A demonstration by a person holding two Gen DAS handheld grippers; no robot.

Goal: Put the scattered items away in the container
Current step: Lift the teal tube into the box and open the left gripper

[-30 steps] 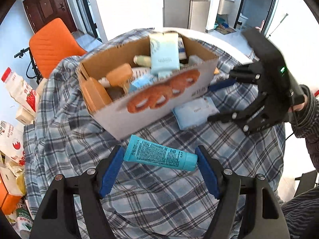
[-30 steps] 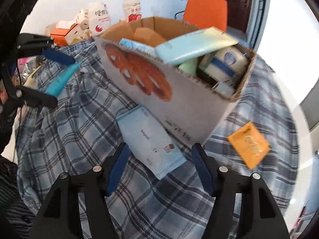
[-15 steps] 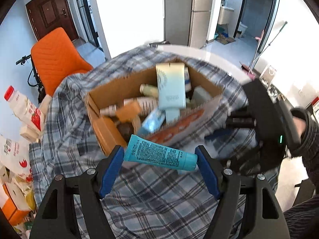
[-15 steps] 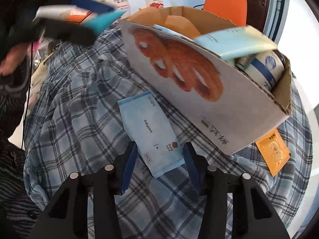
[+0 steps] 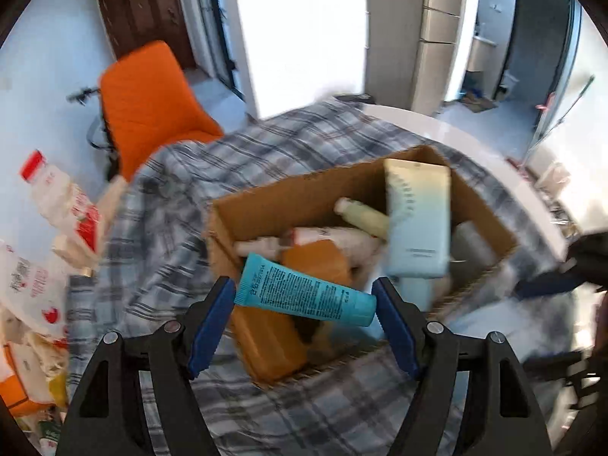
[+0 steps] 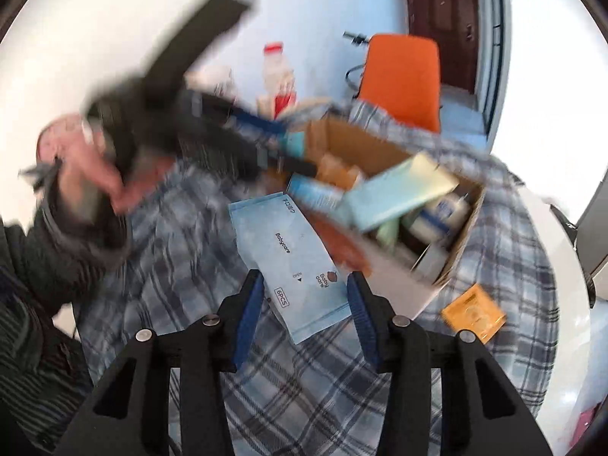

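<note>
I find my left gripper (image 5: 304, 306) clamped across the ends of a teal tube (image 5: 306, 296), which hangs level between the blue pads, lifted clear of the cloth and poised over the near left part of the open cardboard box (image 5: 266, 205). The box stands on a plaid cloth (image 5: 171, 197) and already holds an orange packet (image 5: 315, 262), a pale tall pouch (image 5: 418, 220) leaning upright, and several small bottles; the view is blurred, so I cannot name the rest. My right gripper (image 6: 304, 304) sits low over the cloth with its fingers narrowed about a light blue wipes pack (image 6: 288, 254); the pads appear to touch the pack's edges, but I cannot tell whether the pack is gripped and raised or only bracketed where it lies just beside the box wall. An orange sachet (image 6: 473, 313) lies loose on the cloth to the right of the box, apart from both tools. In my judgement the step in hand is the deposit of the tube, with the wipes pack as the following item. The next move calls for lowering the tube into a free gap between the orange packet and the near wall before parting the left fingers, since a high release could bounce it off the crowded contents. The two tools are close together at the box, so the right should wait until the left withdraws.
</note>
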